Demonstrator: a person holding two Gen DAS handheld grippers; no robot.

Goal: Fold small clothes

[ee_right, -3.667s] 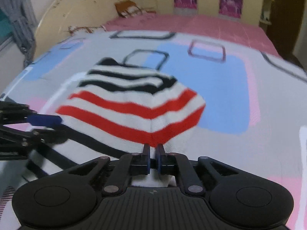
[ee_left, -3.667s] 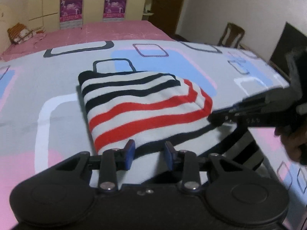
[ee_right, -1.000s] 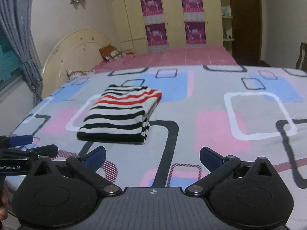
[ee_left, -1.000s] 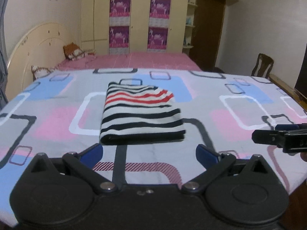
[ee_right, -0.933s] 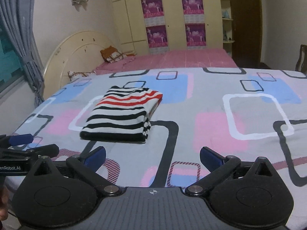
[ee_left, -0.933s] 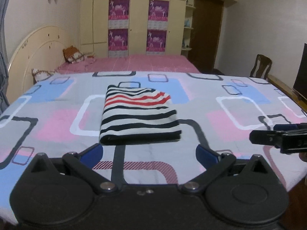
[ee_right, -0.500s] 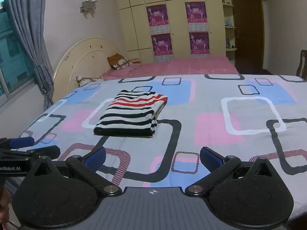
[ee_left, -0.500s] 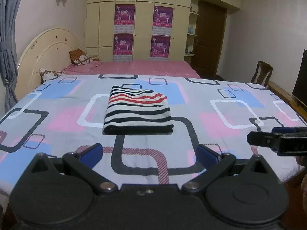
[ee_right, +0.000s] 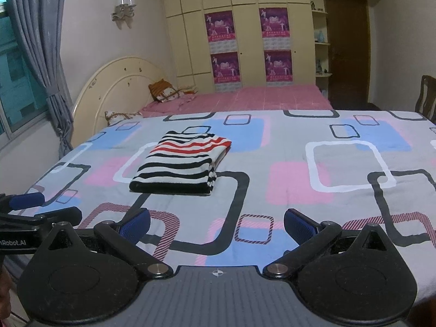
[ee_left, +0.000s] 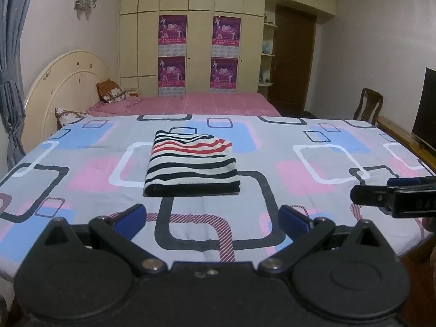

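- Striped garment, folded into neat rectangle, lies flat on bedspread, mid-bed, black/white stripes near, red stripes at far end.
- L gripper: jaws spread wide, nothing in them, held over near edge of bed, well apart from garment.
- R gripper: jaws also wide apart, empty, near bed edge.
- Each gripper shows at side of the other's view.
- Behind: pink bed, headboard, wardrobe w/ posters.

The left gripper and right gripper both hover level, side by side, fingers spread wide, holding nothing.
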